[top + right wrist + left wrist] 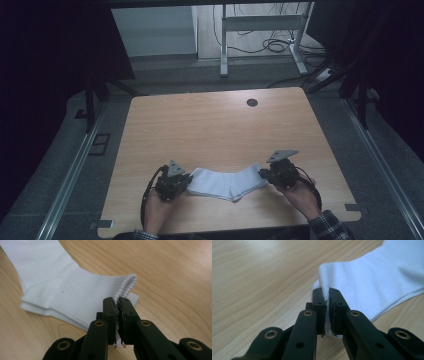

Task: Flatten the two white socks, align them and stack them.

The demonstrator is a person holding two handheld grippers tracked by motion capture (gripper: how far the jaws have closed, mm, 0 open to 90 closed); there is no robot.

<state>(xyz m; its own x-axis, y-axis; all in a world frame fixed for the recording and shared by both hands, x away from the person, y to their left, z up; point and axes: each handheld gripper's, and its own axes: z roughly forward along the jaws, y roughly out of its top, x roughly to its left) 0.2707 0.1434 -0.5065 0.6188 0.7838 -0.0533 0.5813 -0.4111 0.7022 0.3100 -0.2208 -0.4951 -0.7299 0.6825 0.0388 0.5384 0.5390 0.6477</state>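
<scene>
A white sock (227,181) lies flat near the front edge of the wooden table (215,125), another white layer showing beneath it. My left gripper (186,181) is shut on the sock's smooth toe end (342,277), the fabric pinched between its jaws (327,293). At the other end, my right gripper (263,174) is shut on the ribbed cuff (100,290), with the cuff's edge squeezed between the jaws (117,302). A hand holds each gripper from below.
A round cable hole (252,102) sits at the table's far right. Beyond the table stand a metal desk frame (262,30) and loose cables (280,45) on the floor. Dark curtains hang on both sides.
</scene>
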